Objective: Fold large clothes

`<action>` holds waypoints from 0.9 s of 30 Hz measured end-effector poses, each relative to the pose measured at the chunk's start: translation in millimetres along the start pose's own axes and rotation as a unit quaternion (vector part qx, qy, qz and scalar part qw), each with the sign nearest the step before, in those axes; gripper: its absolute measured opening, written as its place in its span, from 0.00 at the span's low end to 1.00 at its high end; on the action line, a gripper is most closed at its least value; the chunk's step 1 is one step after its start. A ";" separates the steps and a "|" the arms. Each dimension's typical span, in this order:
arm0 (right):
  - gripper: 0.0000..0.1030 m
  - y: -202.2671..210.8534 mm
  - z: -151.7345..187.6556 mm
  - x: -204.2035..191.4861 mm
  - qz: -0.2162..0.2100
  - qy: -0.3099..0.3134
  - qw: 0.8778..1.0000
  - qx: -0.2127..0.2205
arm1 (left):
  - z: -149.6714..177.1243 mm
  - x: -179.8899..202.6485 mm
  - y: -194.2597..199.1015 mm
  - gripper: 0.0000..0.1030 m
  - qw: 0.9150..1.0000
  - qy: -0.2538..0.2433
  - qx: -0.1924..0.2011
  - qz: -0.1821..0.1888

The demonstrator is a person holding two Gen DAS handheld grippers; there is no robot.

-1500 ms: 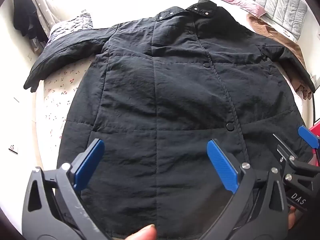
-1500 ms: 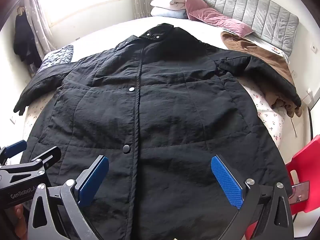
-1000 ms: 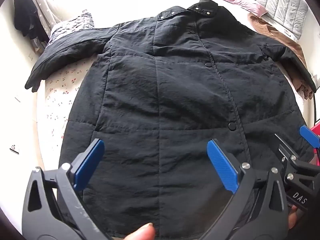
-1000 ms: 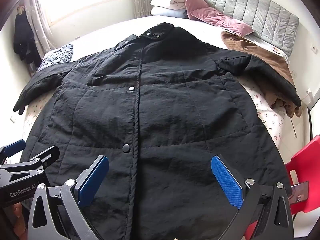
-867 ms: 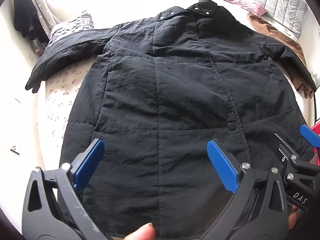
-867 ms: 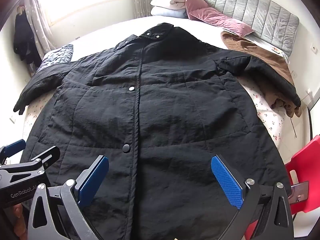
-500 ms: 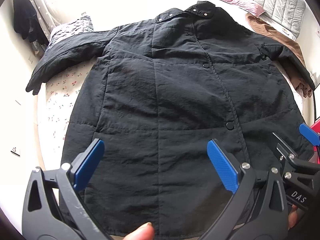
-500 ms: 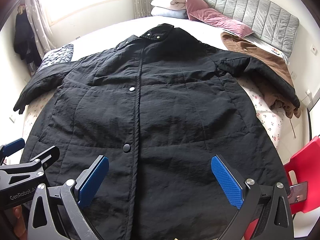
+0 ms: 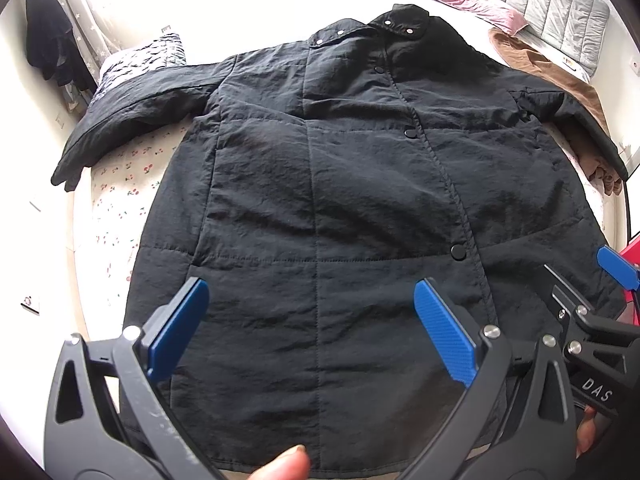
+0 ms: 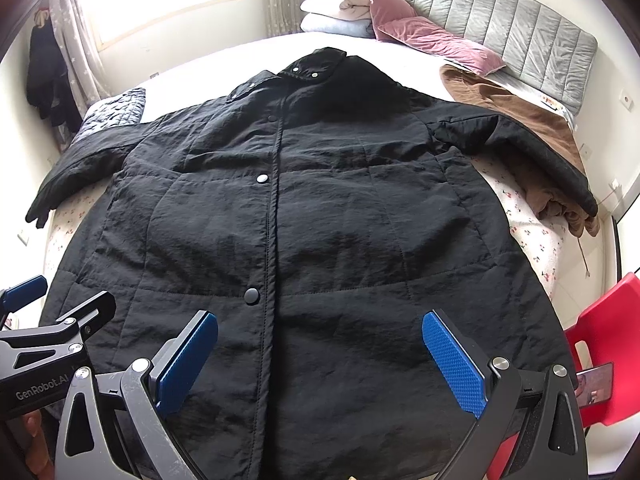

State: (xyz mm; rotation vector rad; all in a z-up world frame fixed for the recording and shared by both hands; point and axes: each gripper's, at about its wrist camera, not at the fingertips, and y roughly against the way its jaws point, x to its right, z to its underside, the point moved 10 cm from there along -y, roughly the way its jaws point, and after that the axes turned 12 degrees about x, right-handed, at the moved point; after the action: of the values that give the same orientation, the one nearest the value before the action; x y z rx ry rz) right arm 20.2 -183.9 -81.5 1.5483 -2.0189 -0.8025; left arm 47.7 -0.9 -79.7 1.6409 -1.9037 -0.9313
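A long black quilted coat [image 9: 340, 200] lies flat, front up and snapped shut, on the bed, collar far from me, both sleeves spread out; it also shows in the right wrist view [image 10: 320, 220]. My left gripper [image 9: 312, 332] is open and empty, held above the coat's hem on the left half. My right gripper [image 10: 320, 360] is open and empty, above the hem just right of the snap line. Each gripper shows in the other's view: the right one [image 9: 592, 320] and the left one [image 10: 44, 324].
The bed has a cherry-print sheet [image 9: 120, 200]. A brown garment [image 10: 532, 120] lies under the coat's right sleeve. Pink and white pillows [image 10: 384, 20] and a grey headboard [image 10: 520, 20] are at the far end. A red chair [image 10: 608, 344] stands at the right.
Both grippers stay open over the hem. The left wrist view has drifted slightly, so the coat sits a little lower and to the right in frame.
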 end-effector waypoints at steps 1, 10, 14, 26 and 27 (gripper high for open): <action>1.00 0.1 -0.1 -0.5 0.000 0.001 1.000 0.000 | -0.3 0.0 0.1 0.99 1.000 0.000 0.000 0.001; 1.00 -0.8 1.6 2.6 0.004 0.001 1.000 -0.004 | -0.2 1.7 0.6 0.99 1.000 -0.003 -0.001 0.007; 1.00 -0.1 0.9 3.0 0.007 0.004 1.000 -0.003 | -0.1 1.7 1.1 0.99 1.000 -0.003 -0.001 0.007; 1.00 1.1 -2.1 1.0 0.010 0.016 1.000 -0.001 | -1.4 1.0 1.2 0.99 1.000 -0.002 -0.001 0.006; 1.00 1.0 -2.4 1.1 0.010 0.016 1.000 -0.001 | -1.8 0.4 1.1 0.99 1.000 -0.002 -0.001 0.006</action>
State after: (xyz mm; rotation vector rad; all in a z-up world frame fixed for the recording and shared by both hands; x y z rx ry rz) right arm 20.9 -185.1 -79.1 1.5270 -2.0072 -0.7663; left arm 48.3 -1.6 -77.8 1.6262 -1.9131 -0.9322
